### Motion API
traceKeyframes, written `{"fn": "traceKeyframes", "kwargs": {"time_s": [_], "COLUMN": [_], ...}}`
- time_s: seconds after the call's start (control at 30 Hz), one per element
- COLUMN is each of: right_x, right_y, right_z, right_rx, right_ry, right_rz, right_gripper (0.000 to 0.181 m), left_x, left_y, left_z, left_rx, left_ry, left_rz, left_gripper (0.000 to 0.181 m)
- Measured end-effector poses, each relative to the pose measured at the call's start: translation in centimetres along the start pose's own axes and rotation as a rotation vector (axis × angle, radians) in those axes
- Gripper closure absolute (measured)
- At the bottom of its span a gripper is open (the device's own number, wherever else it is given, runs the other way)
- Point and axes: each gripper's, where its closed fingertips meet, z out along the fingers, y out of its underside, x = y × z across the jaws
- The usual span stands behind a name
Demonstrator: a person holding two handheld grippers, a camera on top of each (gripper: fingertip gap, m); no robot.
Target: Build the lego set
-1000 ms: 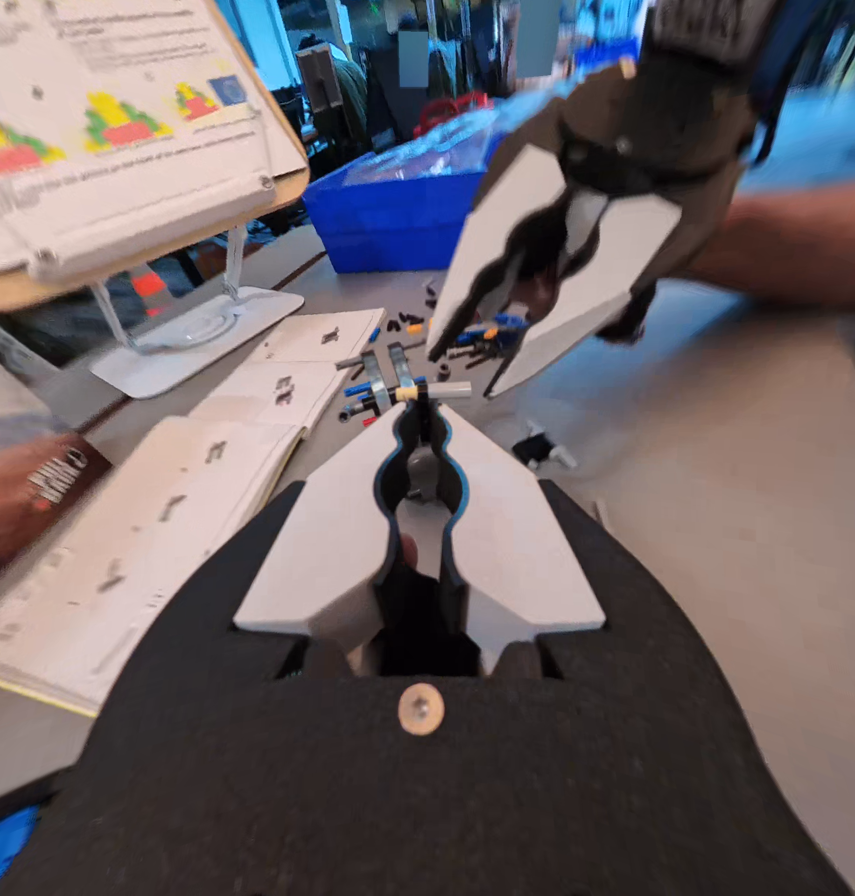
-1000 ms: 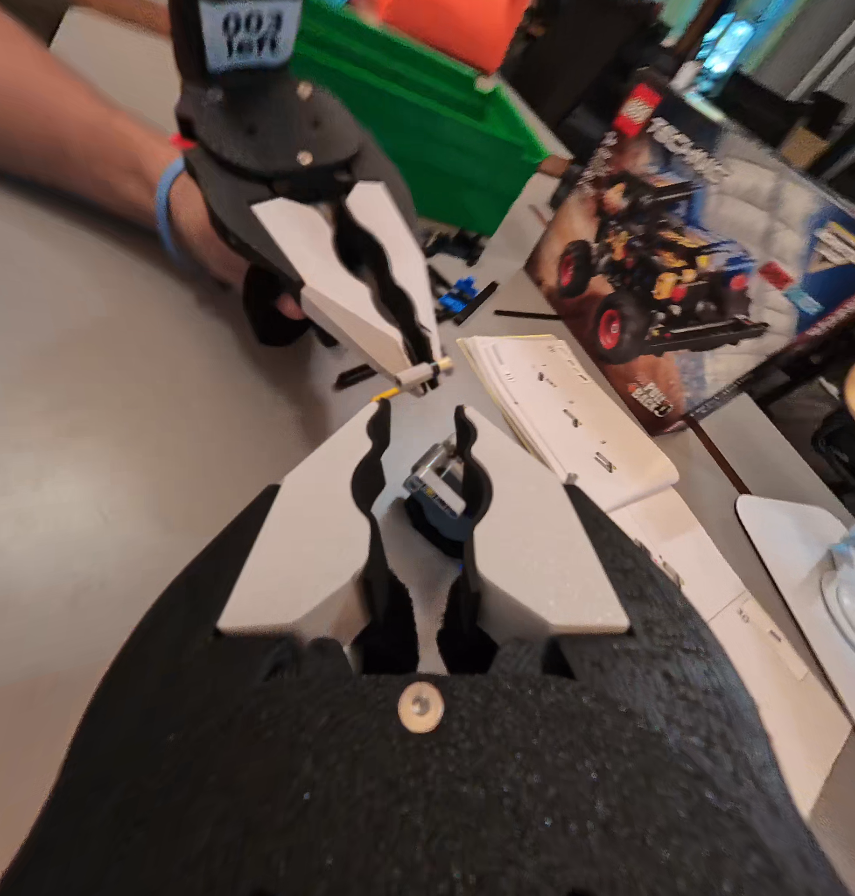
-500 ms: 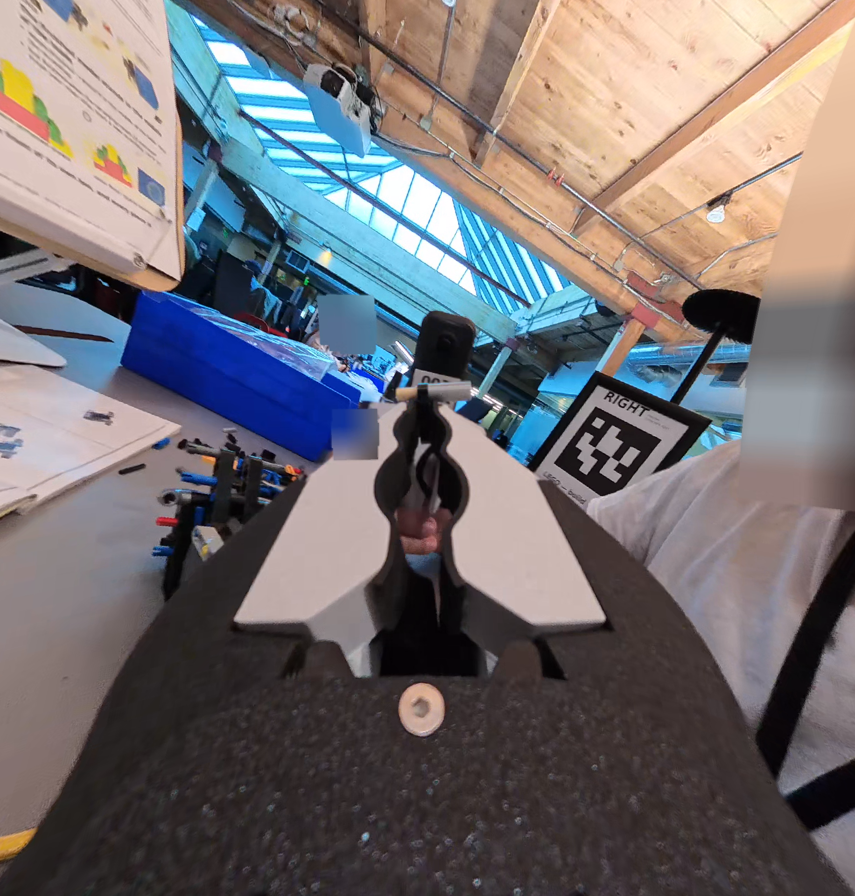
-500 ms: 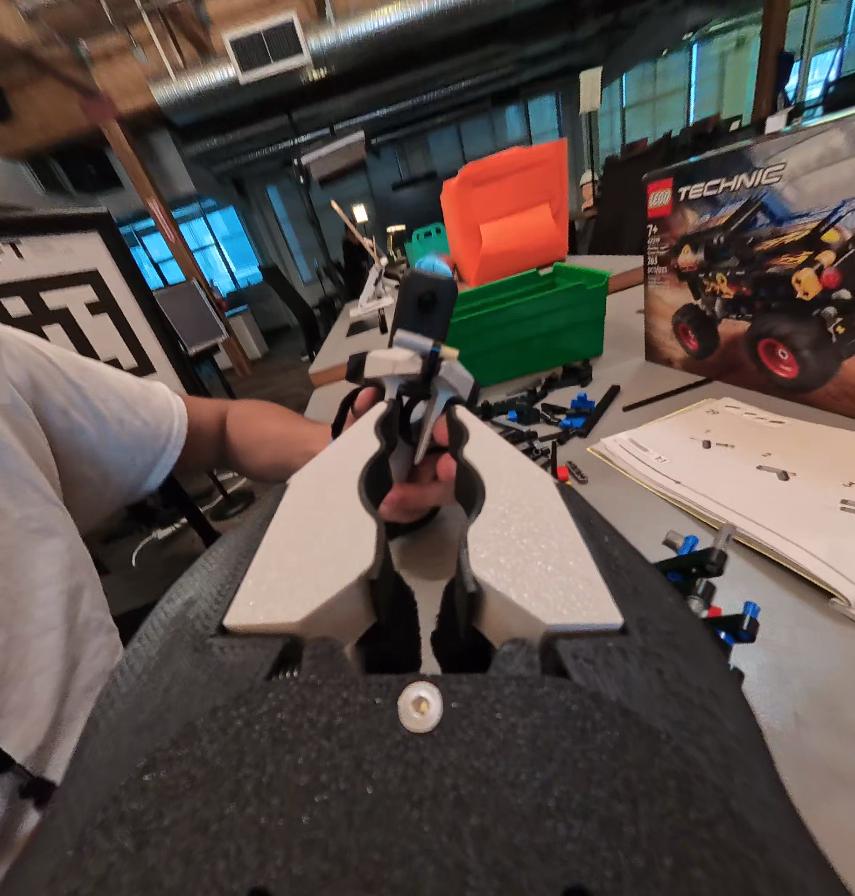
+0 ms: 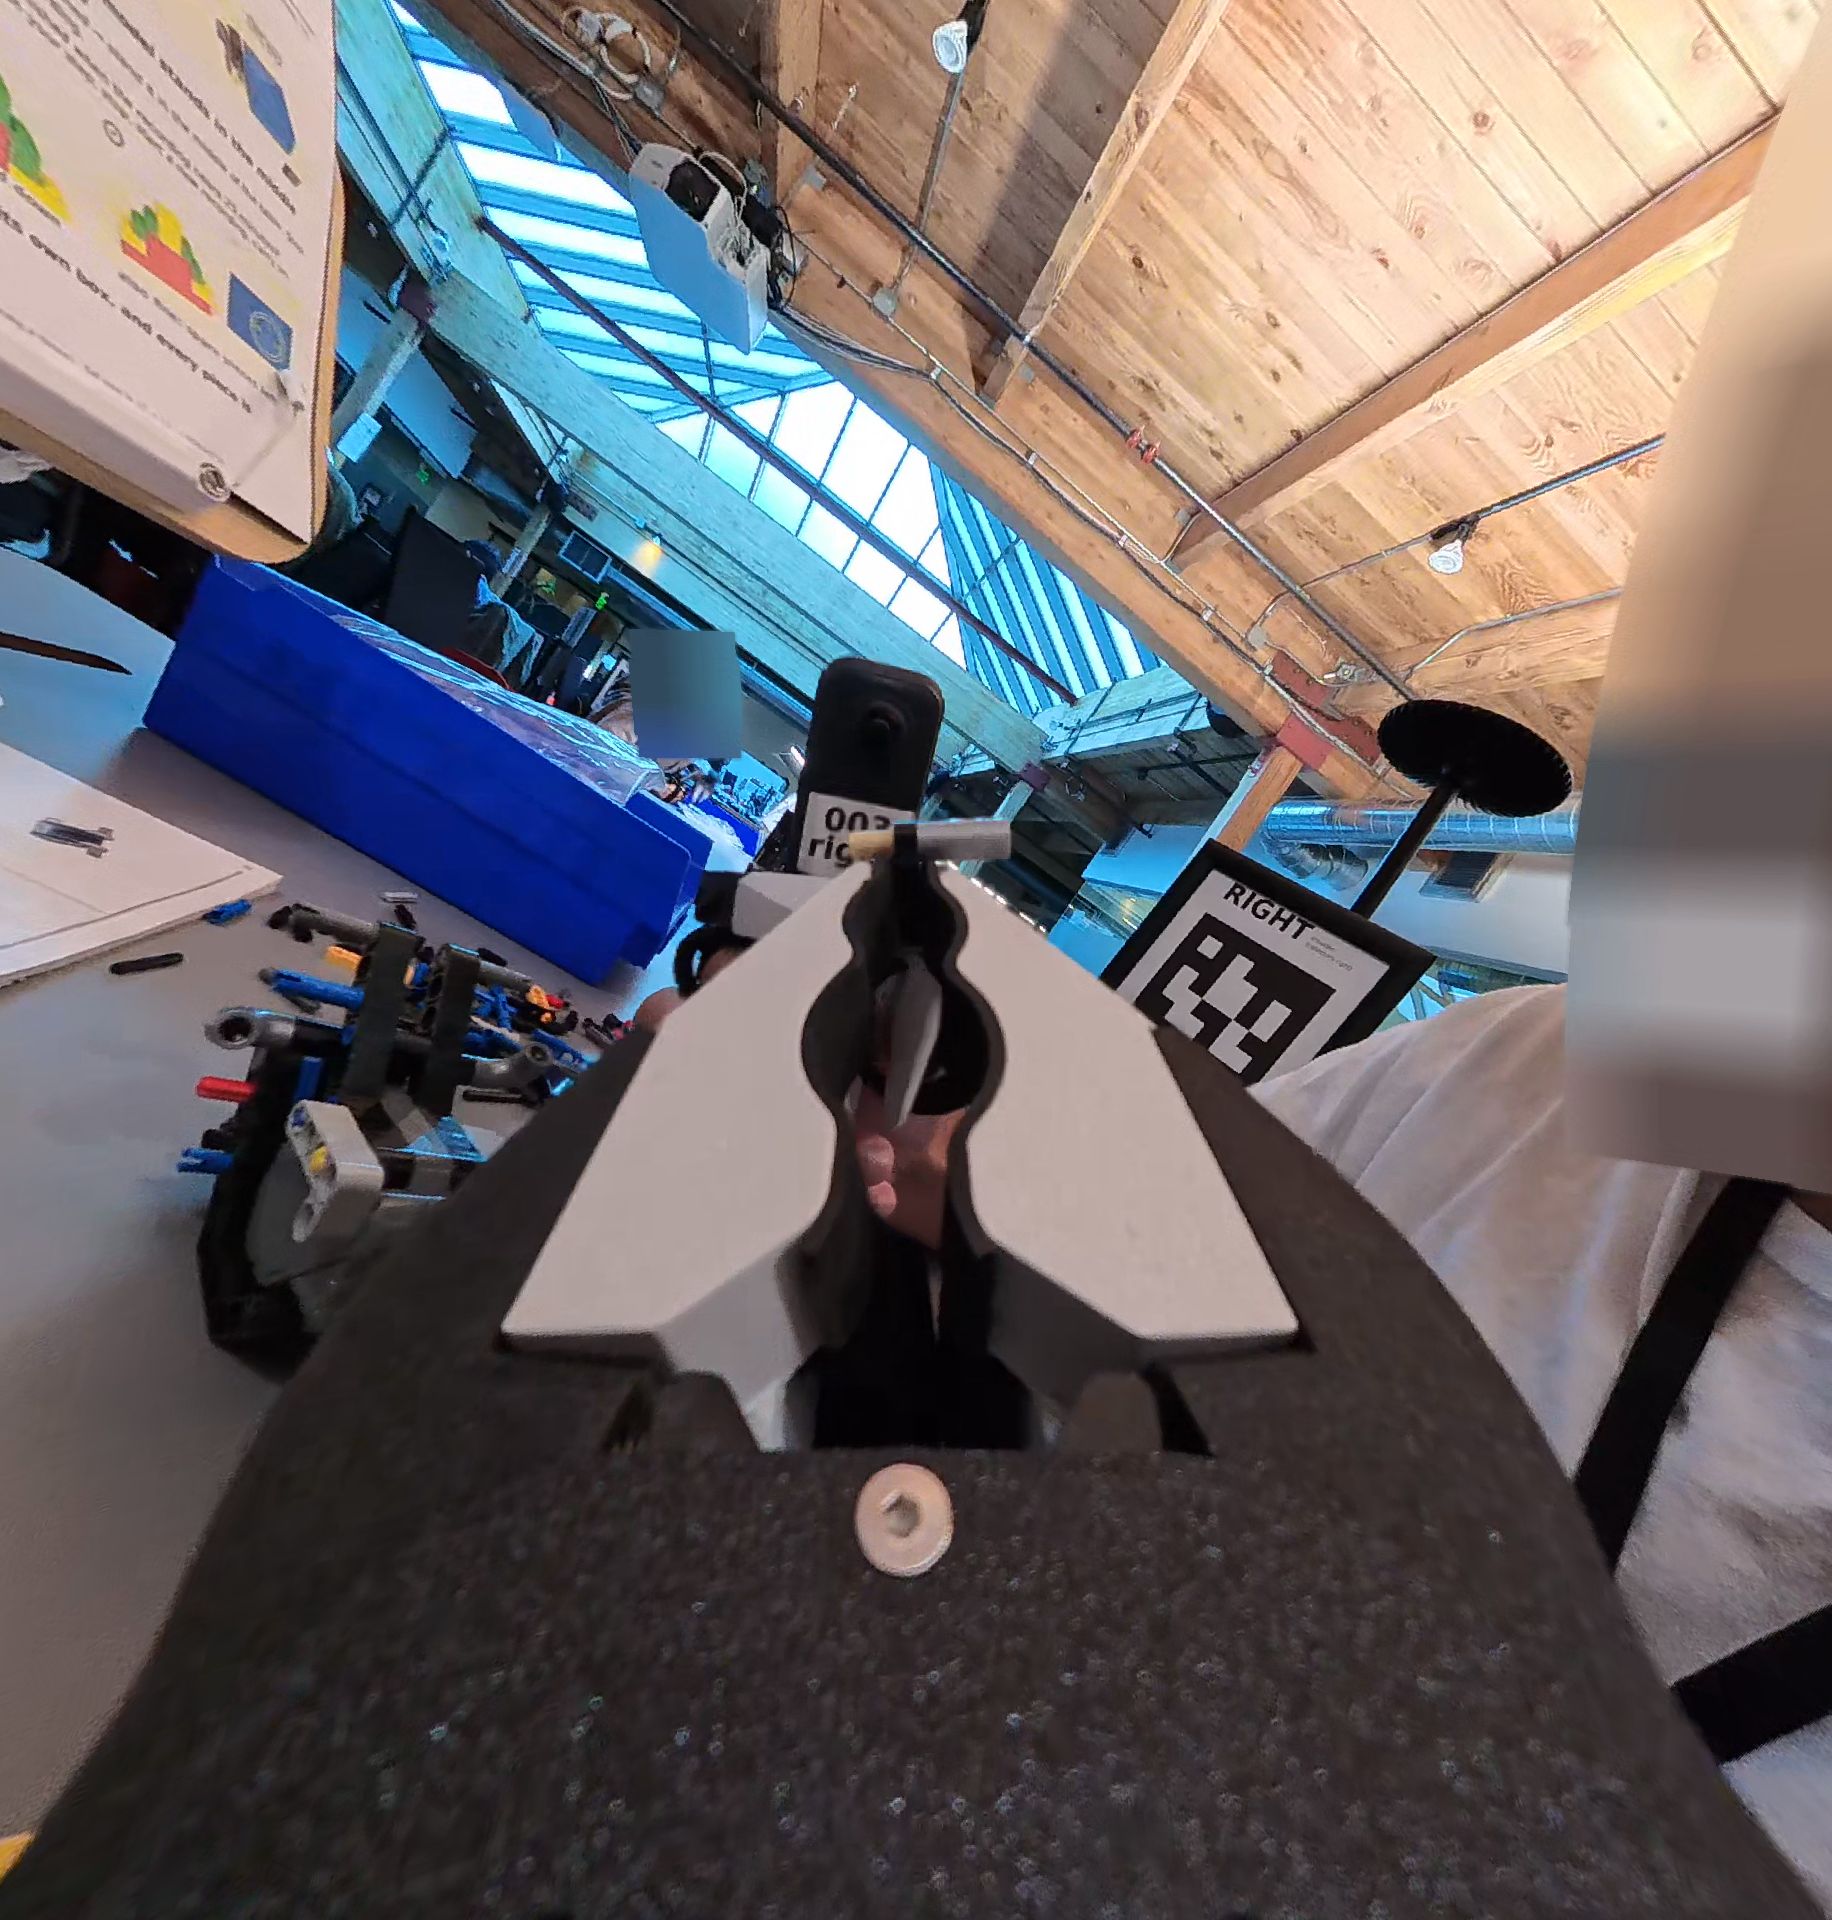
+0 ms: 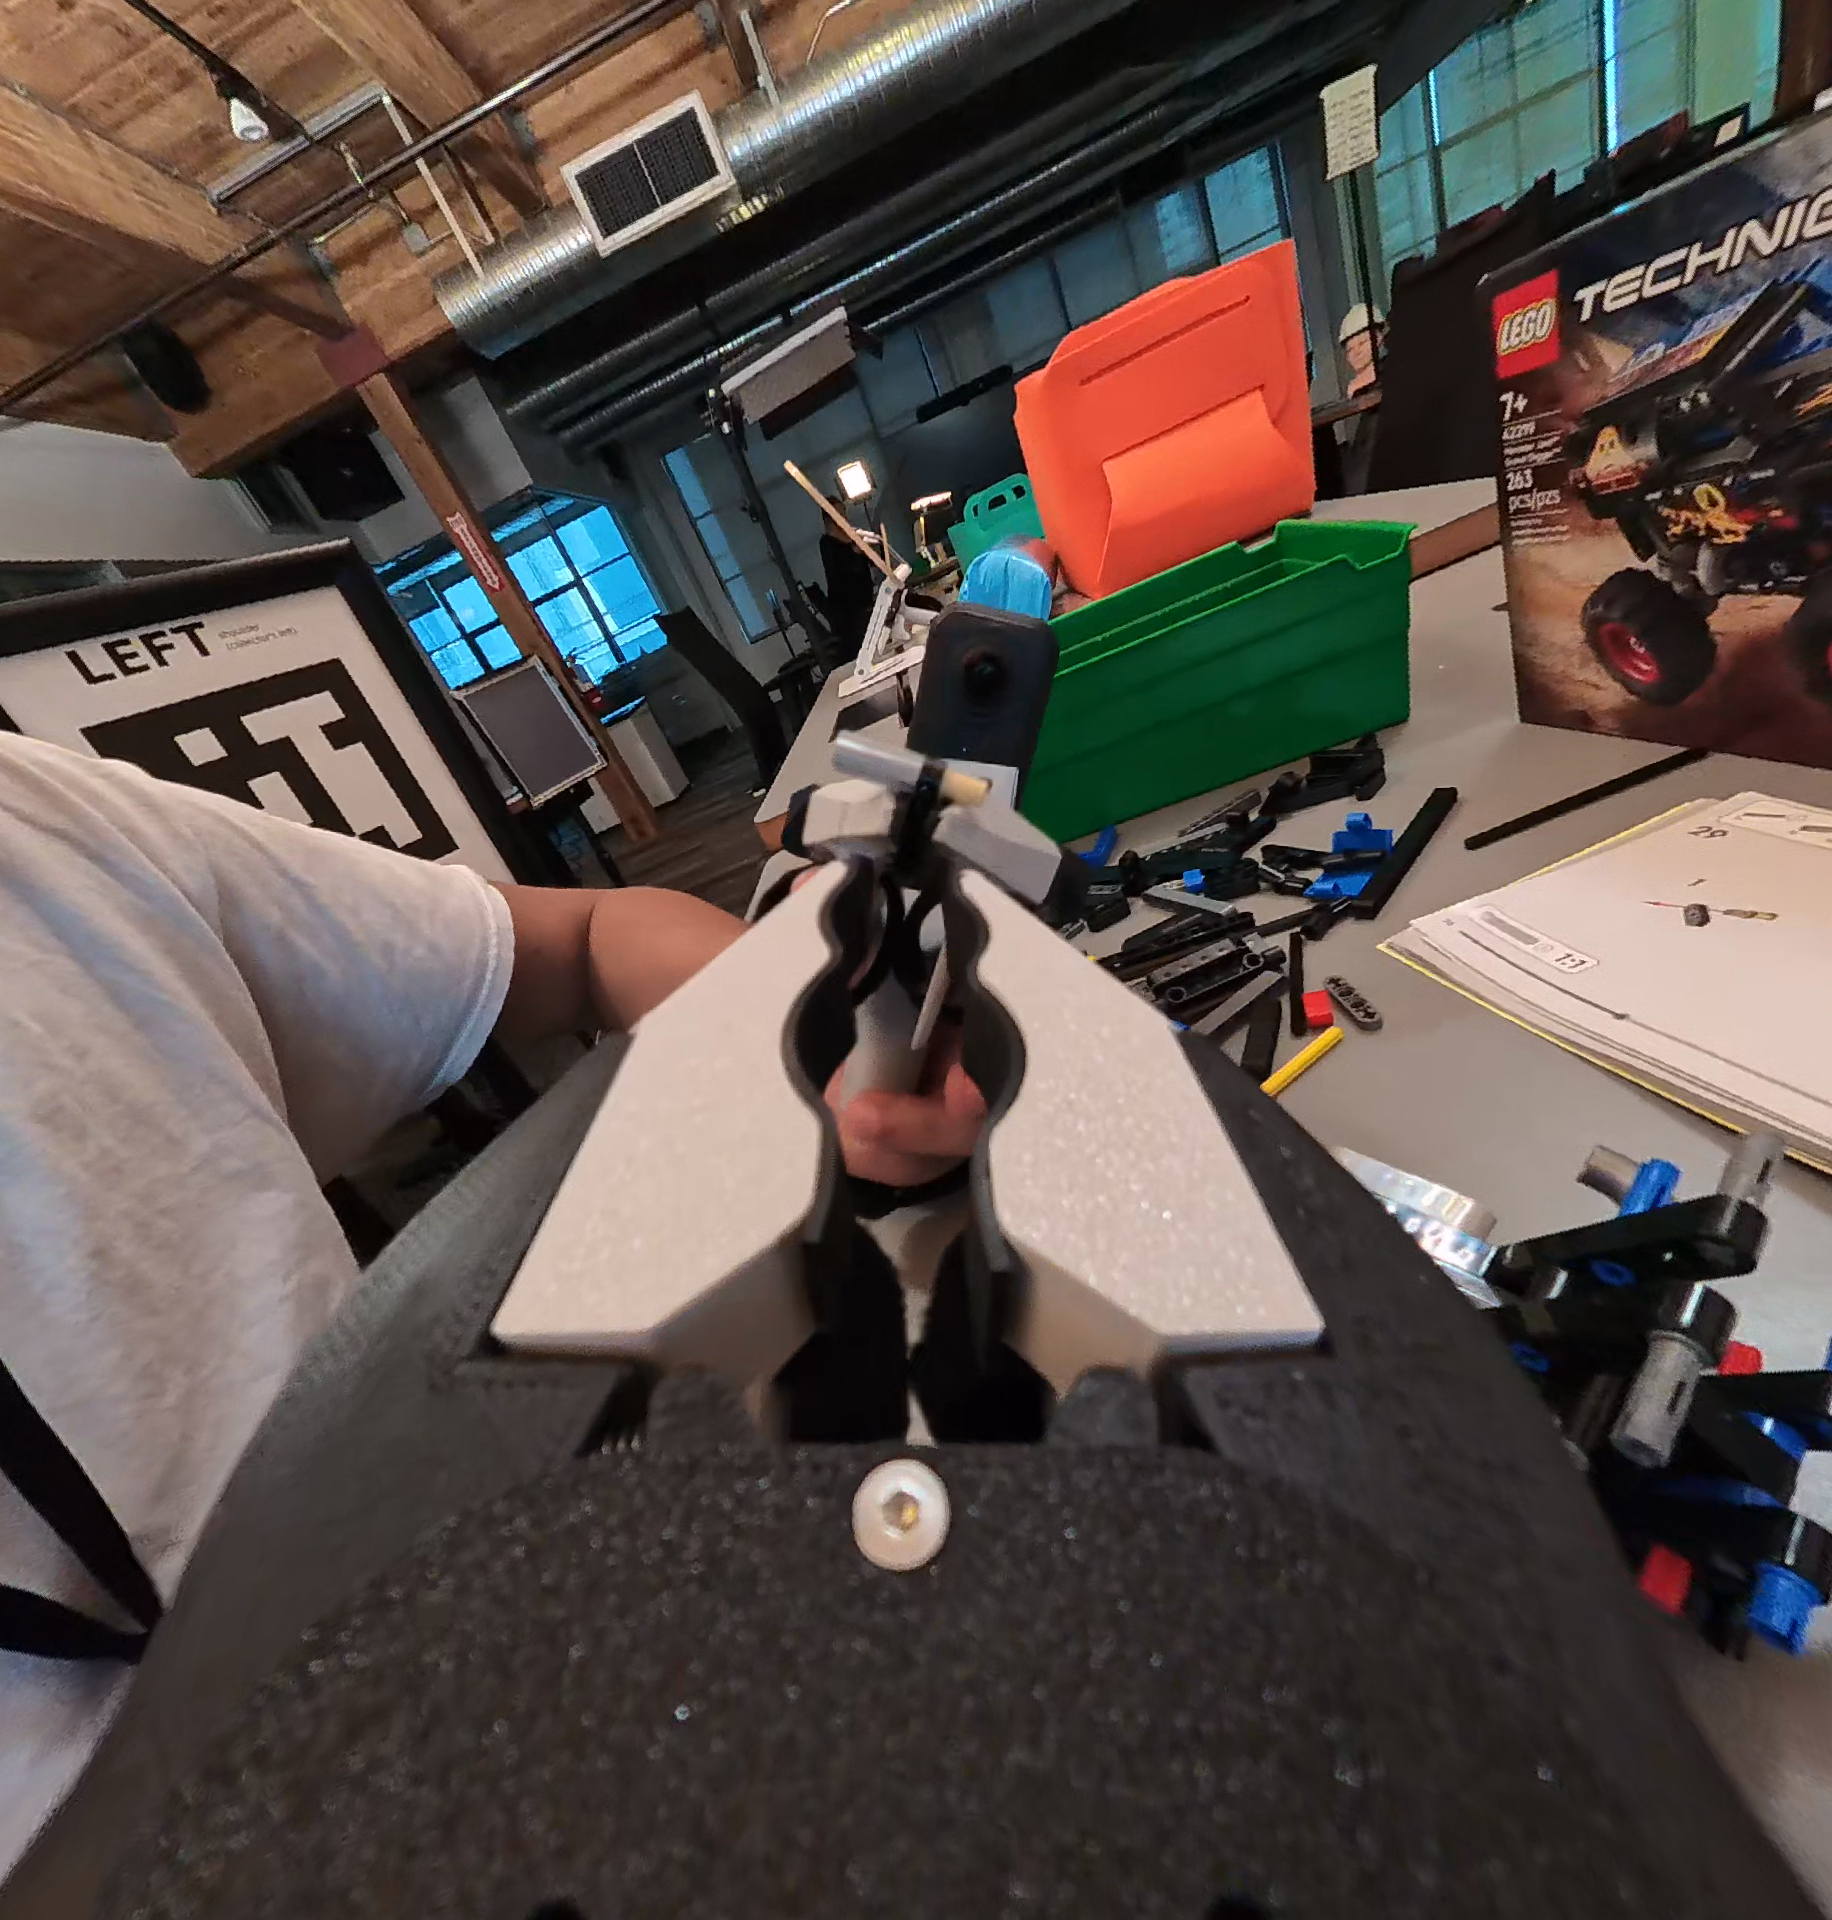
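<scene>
Tongs tip-to-tip (airborne); loose parts (image 6: 1255, 914) crowd table (image 6: 1514, 1122).

A grey-and-tan short lego axle piece (image 5: 933, 840) sits crosswise at the tips of the left gripper (image 5: 904, 883), whose fingers are pale grey on a speckled black foam body. The right gripper (image 6: 899, 883) has the same colouring. On the grey table (image 6: 1514, 1101), the part-built lego chassis (image 6: 1712, 1392) is black with blue, red and grey pins. Loose lego pieces (image 6: 1265, 883) are mostly black, some blue, one yellow. A plastic bin (image 6: 1224, 665) is green, another bin (image 5: 413, 779) blue. The instruction booklet (image 6: 1660, 966) is white.
</scene>
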Motion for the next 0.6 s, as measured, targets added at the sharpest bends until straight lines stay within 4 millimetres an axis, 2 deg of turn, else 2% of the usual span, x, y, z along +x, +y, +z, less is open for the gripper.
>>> {"fn": "traceKeyframes", "kwargs": {"time_s": [0.17,0.3,0.43,0.5,0.6], "right_x": [-0.1,0.5,1.7,1.8,1.5], "right_y": [0.1,0.6,0.2,1.3,3.2], "right_z": [0.0,-0.8,-2.4,-2.7,-2.8], "right_rx": [0.002,-0.079,-0.123,-0.216,-0.338], "right_ry": [-0.004,0.008,0.049,0.037,0.017], "right_rz": [-0.034,-0.061,-0.057,0.021,0.111], "right_gripper": [0.177,0.178,0.178,0.178,0.178], "left_x": [0.0,-0.5,-1.9,-2.6,-4.0], "left_y": [0.4,1.1,1.0,1.0,3.2], "left_z": [0.2,-0.1,-1.2,-1.5,-2.1], "left_rx": [-0.009,-0.1,-0.226,-0.288,-0.494], "left_ry": [-0.003,-0.027,-0.102,-0.166,-0.268], "left_rz": [0.001,0.058,0.182,0.343,0.772], "left_gripper": [0.18,0.177,0.158,0.147,0.147]}}
